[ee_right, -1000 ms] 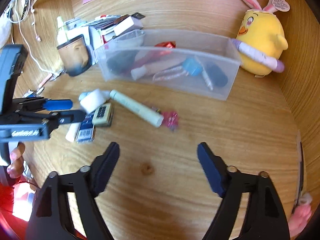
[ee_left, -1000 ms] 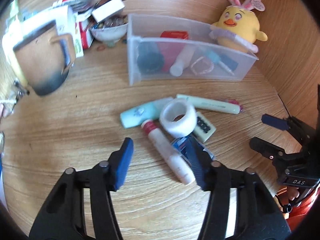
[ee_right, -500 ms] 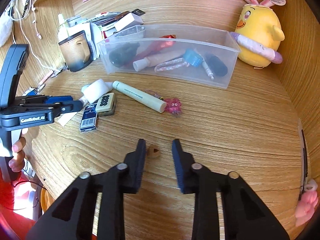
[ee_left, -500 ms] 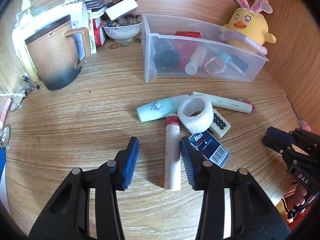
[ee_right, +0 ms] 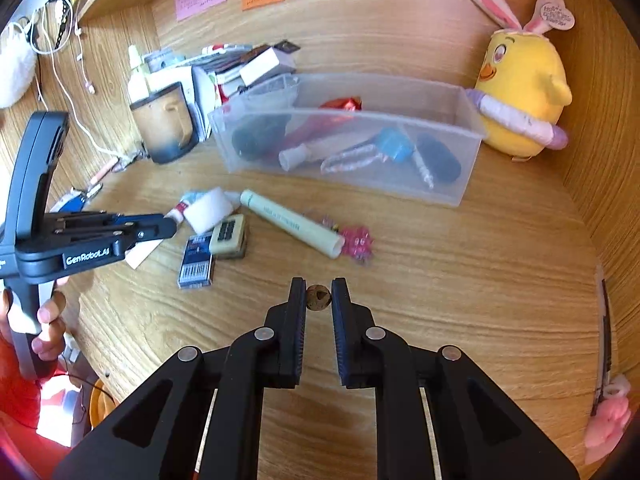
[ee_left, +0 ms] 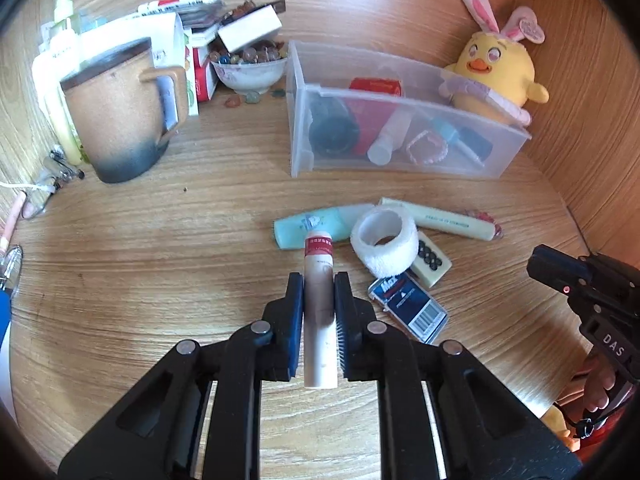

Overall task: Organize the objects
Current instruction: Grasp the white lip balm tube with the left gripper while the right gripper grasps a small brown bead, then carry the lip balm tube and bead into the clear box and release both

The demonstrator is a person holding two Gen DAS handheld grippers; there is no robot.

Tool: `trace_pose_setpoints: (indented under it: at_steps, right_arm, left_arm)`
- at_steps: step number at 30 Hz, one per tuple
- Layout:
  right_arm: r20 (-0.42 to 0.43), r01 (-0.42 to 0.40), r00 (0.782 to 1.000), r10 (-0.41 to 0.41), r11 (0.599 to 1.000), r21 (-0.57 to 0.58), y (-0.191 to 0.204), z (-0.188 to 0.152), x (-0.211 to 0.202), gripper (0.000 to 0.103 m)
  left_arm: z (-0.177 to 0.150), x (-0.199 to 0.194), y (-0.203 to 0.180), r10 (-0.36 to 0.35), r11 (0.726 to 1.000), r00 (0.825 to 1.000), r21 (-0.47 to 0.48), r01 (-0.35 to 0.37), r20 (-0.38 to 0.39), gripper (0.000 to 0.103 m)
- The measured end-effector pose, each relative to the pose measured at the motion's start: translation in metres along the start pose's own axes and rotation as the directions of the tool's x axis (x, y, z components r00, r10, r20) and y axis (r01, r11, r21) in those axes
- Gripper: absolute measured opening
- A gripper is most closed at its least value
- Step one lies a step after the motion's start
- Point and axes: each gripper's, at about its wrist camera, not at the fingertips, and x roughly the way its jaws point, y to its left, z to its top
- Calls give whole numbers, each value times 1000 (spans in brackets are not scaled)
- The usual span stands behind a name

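White tube (ee_left: 319, 312) with red band lies lengthwise on the desk (ee_left: 160, 280), lower centre of frame, clamped in the left claw (ee_left: 319, 294). Right claw (ee_right: 319, 298) pinches a small brown bead (ee_right: 319, 297). Lift the tube straight, keep level, clear the tape roll (ee_left: 385, 240), carry to the clear bin (ee_left: 400, 168), upper right.

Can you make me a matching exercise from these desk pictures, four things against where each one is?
1. white tube with red band
2. small brown bead
3. pink bracelet
4. white tape roll

A. inside the clear bin
B. loose on the desk
C. between the left gripper pads
D. between the right gripper pads

Pairs: 1-C, 2-D, 3-A, 4-B
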Motion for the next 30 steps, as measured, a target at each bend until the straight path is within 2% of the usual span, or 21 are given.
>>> trace_pose_setpoints:
  at_steps: [10, 17, 30]
  right_arm:
    - [54, -2, 999, 0, 1000, 20, -3, 28, 0, 12]
    - [109, -19, 994, 14, 999, 45, -5, 56, -5, 12]
    - [205, 34, 978, -35, 999, 10, -9, 103, -11, 12]
  left_arm:
    - [22, -23, -9, -22, 1000, 995, -3, 22, 97, 14]
    - [43, -32, -19, -45, 999, 985, 5, 44, 166, 14]
    - [89, -26, -33, -69, 998, 978, 16, 67, 197, 14]
